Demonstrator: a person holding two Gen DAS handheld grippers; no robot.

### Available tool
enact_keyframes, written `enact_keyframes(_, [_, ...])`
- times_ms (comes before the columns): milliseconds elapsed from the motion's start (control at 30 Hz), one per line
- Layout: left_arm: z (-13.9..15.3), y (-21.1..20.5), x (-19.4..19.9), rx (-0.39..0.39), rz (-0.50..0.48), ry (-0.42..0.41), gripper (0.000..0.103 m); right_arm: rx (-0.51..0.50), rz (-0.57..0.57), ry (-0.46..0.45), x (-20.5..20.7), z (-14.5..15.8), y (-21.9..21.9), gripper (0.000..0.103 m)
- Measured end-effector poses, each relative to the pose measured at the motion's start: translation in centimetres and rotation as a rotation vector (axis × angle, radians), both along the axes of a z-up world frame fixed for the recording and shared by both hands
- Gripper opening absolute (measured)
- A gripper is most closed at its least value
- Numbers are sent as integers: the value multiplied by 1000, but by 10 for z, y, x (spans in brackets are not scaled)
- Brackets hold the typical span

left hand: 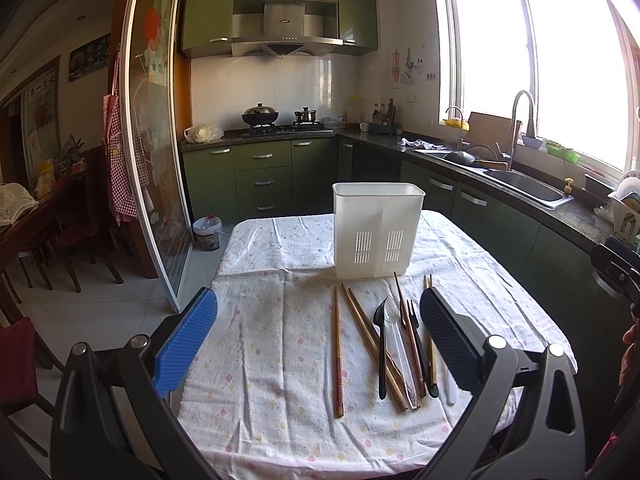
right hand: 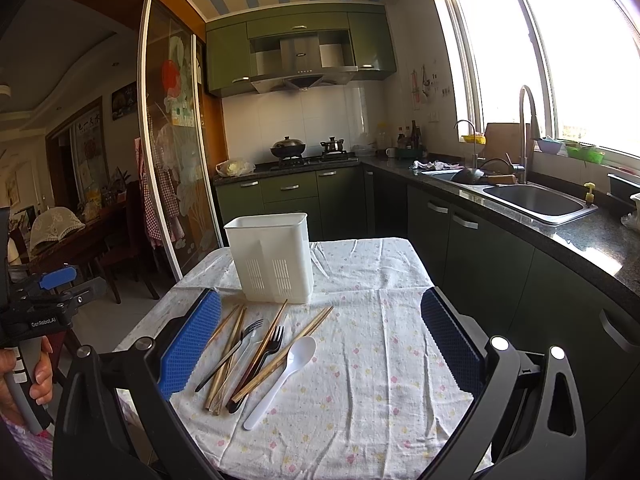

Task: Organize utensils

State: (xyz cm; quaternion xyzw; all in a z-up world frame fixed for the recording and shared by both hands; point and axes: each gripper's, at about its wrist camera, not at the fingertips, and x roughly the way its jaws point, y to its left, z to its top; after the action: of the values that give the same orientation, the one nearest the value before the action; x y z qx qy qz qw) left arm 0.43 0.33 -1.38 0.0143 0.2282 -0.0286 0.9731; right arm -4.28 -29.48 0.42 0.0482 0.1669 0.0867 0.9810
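Note:
A white slotted utensil holder (left hand: 376, 230) (right hand: 272, 258) stands upright and empty-looking at the far side of the cloth-covered table (left hand: 260, 360) (right hand: 380, 380). In front of it lie several wooden chopsticks (left hand: 338, 352) (right hand: 280, 358), a black spoon (left hand: 382, 344), a black fork (left hand: 418, 344) (right hand: 272, 346), a clear spoon (left hand: 396, 340) and a white spoon (right hand: 286, 372). My left gripper (left hand: 318, 312) hovers open above the near table edge, with the utensils between and beyond its fingers. My right gripper (right hand: 320, 316) is open too, its blue left pad (right hand: 192, 344) beside the pile. Neither holds anything.
Green cabinets and a dark counter with a steel sink (right hand: 536, 200) run along the right. A stove with a wok (left hand: 260, 116) is at the back. A glass sliding door (left hand: 156, 140) and dining chairs are to the left. A hand (right hand: 40, 376) holds the left gripper's handle.

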Motion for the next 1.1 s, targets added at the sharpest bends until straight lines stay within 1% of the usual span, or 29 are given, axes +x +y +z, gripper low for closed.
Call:
enact_keyframes(467, [-2,-1,0,0,-4,4,96,0,-1,9,3,-5,0,99])
enact_keyframes(600, [-3,-1,8,-5,-20,36,96,-9,-2,25,9,-8,2,99])
enact_keyframes(667, [-3,-2,22,-7,-38,82,96,-21,5,52,17,-9,3,99])
enact_keyframes(767, [-4,-5,52,-6,-58,171,96,-36,35,117,37,-13,5,99])
enact_keyframes(833, [-10,-8,77,-3,-73,251,96,-53,47,176,55,-19,6,99])
enact_keyframes(900, [-21,-15,101,-2,-105,341,96,-66,58,255,75,-28,8,99])
enact_keyframes(967, [-36,-24,119,17,-129,422,96,-53,77,320,91,-37,8,99])
enact_keyframes(1033, [-52,-34,136,35,-162,505,96,-43,81,355,100,-45,8,99])
enact_keyframes(1100, [-68,-44,148,34,-188,574,96,-39,75,372,105,-50,7,99])
